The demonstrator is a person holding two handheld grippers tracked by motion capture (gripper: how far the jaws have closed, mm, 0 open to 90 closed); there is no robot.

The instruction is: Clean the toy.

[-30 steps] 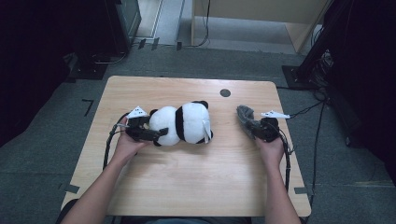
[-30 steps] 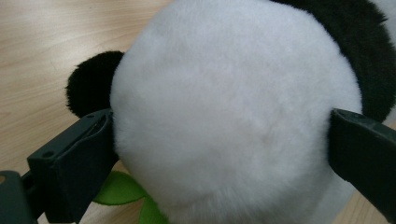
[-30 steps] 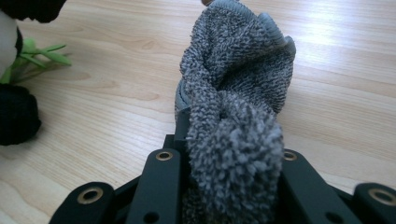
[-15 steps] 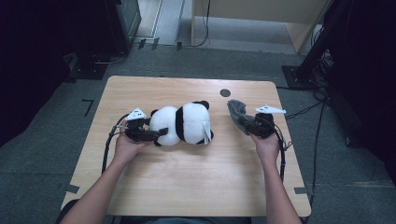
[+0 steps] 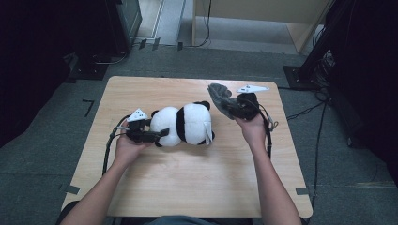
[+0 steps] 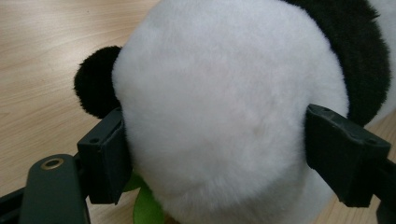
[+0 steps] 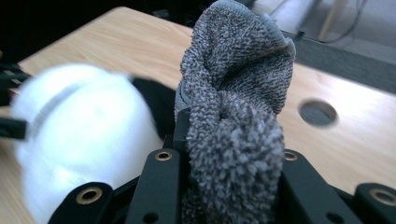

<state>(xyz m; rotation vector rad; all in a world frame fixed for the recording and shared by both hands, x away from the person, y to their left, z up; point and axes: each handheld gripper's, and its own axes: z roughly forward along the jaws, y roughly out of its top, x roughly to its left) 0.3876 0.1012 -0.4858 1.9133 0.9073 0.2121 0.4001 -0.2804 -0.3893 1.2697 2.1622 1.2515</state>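
The plush panda [image 5: 185,124] lies on its side on the wooden worktop [image 5: 197,183], its white rump set between the fingers of the left gripper [image 5: 157,135]. The left gripper view brings out what the high view cannot — the two black pads press into the fluffy white fur on either side, after the fingers have just been closing in on it, with a round black tail beside one pad and a scrap of green beneath the toy. The high view alone shows a pale tag hanging off the panda's far end; no writing on it is legible.

The right gripper [image 5: 234,107] is raised beyond the panda's head, its fingers nearly together and pinching a grey sock [image 5: 219,96]. The right gripper view shows the sock's looped terry knit bunched between the fingers, its ribbed cuff standing above them — and a round hole [image 7: 317,112] in the worktop past the fingertips.
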